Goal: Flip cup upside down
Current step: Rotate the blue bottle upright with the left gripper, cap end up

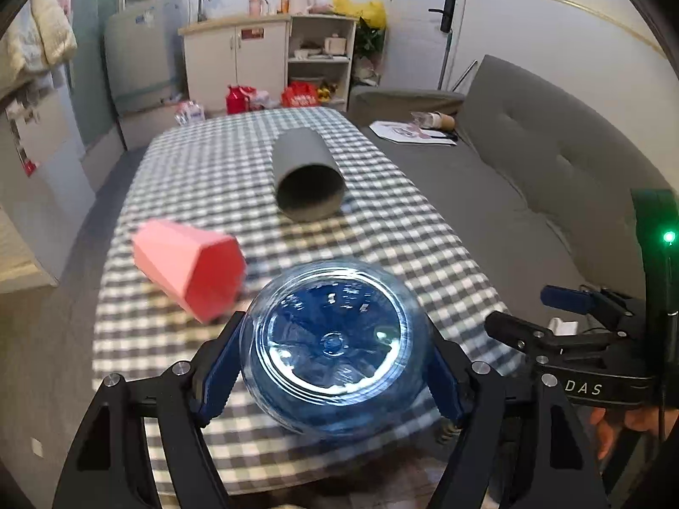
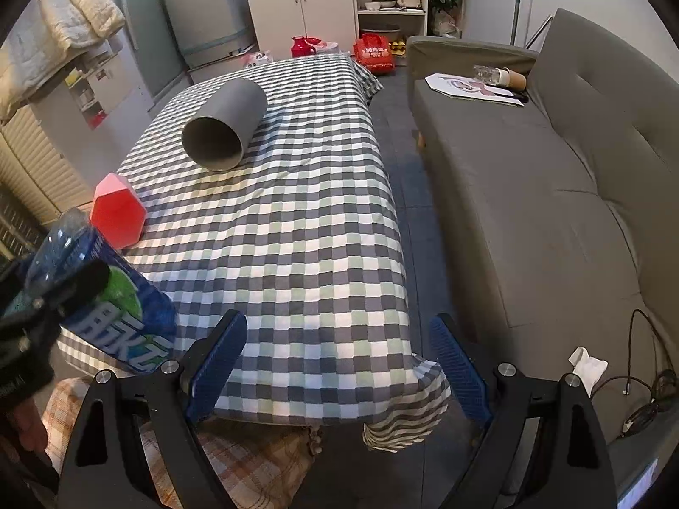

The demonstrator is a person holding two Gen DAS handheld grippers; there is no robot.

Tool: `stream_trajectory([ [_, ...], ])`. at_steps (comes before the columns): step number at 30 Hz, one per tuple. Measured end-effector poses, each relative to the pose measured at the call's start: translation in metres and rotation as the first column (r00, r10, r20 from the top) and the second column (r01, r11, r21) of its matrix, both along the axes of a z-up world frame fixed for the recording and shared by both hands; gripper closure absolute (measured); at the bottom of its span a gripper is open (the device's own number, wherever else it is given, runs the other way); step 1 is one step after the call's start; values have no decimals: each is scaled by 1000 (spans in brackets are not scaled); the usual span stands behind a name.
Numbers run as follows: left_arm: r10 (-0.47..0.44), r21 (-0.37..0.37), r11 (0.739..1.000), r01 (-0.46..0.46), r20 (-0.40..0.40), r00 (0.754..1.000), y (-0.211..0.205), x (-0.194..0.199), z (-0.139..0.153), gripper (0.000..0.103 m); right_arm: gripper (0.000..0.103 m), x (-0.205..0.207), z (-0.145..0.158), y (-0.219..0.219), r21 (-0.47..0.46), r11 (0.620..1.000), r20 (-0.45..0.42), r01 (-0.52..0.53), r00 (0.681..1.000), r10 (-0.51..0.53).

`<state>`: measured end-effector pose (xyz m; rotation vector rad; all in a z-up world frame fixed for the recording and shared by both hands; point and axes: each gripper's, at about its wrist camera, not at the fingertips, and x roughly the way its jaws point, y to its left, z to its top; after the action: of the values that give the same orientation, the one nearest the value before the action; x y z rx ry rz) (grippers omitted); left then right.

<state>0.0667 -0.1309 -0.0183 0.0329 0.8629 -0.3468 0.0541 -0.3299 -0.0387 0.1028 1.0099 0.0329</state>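
Your left gripper is clamped on a transparent blue plastic bottle, its blue ribbed pads pressing the bottle's sides while the bottle's round base faces the left wrist camera; that view is slightly blurred. From the right wrist view the same bottle shows a blue and green label and tilts up over the near left corner of the table. Your right gripper holds nothing, its two blue pads spread wide apart above the near edge of the grey, green and white checked tablecloth. In the left wrist view, your right gripper sits off to the right, a hand partly showing beneath it.

You have two cups lying on their sides on the cloth. A tall grey cylindrical cup lies further back with its open mouth turned toward you. A faceted pink-red cup lies near the left edge, just beyond the bottle, its closed bottom facing you. Both cups lie well apart from each other. Beside the table on the right stands a grey fabric sofa
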Motion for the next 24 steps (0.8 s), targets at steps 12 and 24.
stream_trajectory([
  [12, -22, -51, 999, 17, -90, 996, 9, -5, -35, 17, 15, -34, 21, 20, 18, 996, 170, -83, 982, 79],
  [24, -80, -42, 996, 78, -28, 996, 2, -12, -52, 31, 15, -28, 11, 43, -1, 991, 172, -135, 976, 133],
])
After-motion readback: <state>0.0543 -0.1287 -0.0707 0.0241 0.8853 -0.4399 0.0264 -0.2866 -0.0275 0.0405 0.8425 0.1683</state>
